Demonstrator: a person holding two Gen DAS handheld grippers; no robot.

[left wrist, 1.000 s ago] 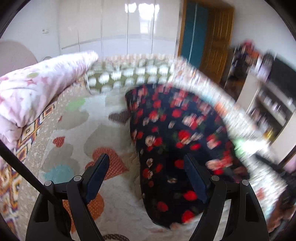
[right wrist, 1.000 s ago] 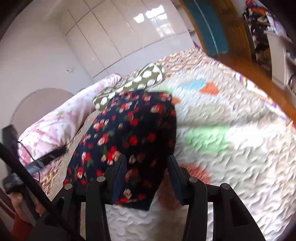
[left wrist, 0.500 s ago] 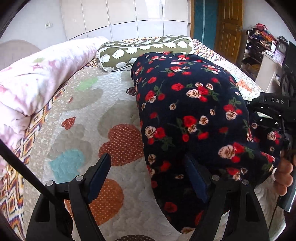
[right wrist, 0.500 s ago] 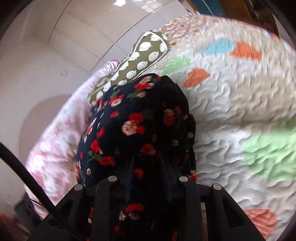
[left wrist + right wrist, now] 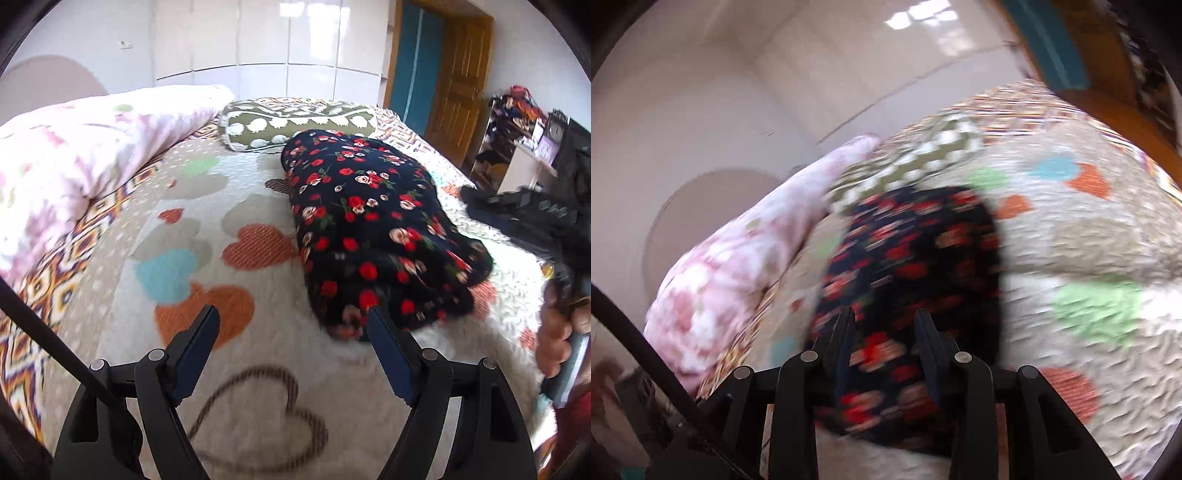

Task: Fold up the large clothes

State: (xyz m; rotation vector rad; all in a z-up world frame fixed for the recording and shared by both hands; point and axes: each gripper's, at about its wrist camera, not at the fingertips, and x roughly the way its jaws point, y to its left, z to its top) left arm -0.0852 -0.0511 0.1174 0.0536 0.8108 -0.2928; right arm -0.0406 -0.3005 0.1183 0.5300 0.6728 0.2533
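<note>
Your right gripper point(image 5: 884, 332) has just been opening its jaws a little; blur hides whether it holds the black cloth with red roses point(image 5: 373, 229), folded on the heart-patterned quilt point(image 5: 184, 221). Your left gripper point(image 5: 291, 325) is wide and empty, and has pulled back from the cloth.

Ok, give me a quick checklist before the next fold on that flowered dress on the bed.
1. Floral garment lies folded lengthwise on the quilt: ok.
2. Left gripper open and empty, its right fingertip at the garment's near end: ok.
3. Right gripper jaws have just been opening; floral cloth shows between the fingers, but whether they pinch it: cannot tell, the picture is blurred.
4. Bare quilt beside the garment for the next fold: ok.
5. Green pillow touches the garment's far end: cannot tell.
</note>
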